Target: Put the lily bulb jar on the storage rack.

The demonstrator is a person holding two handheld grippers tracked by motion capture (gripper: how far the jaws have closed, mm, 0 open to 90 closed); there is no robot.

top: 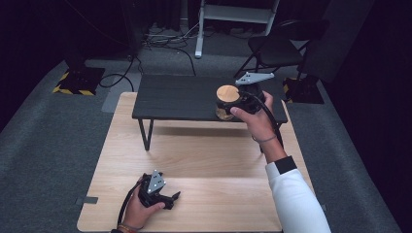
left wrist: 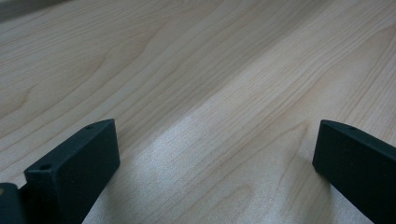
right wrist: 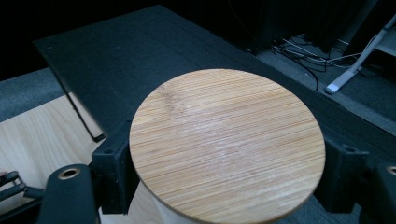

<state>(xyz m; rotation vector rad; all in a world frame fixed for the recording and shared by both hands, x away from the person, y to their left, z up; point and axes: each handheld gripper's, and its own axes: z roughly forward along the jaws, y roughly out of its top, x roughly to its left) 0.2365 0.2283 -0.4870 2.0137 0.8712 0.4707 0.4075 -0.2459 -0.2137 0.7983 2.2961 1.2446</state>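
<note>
Right tongs (top: 241,103) grip a jar (top: 227,103) with an unmarked bamboo lid (right wrist: 227,144) at the black shelf's (top: 184,97) front edge; left tongs (top: 171,199) rest open on the table (left wrist: 210,84); no writing is readable; the high view shows the jar's clear body.

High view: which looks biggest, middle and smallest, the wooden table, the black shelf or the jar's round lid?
1. Wooden table, biggest.
2. Black shelf, standing on it, farther from the camera.
3. Round lid on the jar in the right gripper, smallest by far.

Left tongs (top: 171,198) open and low, right tongs (top: 232,103) apparently clamped
</note>
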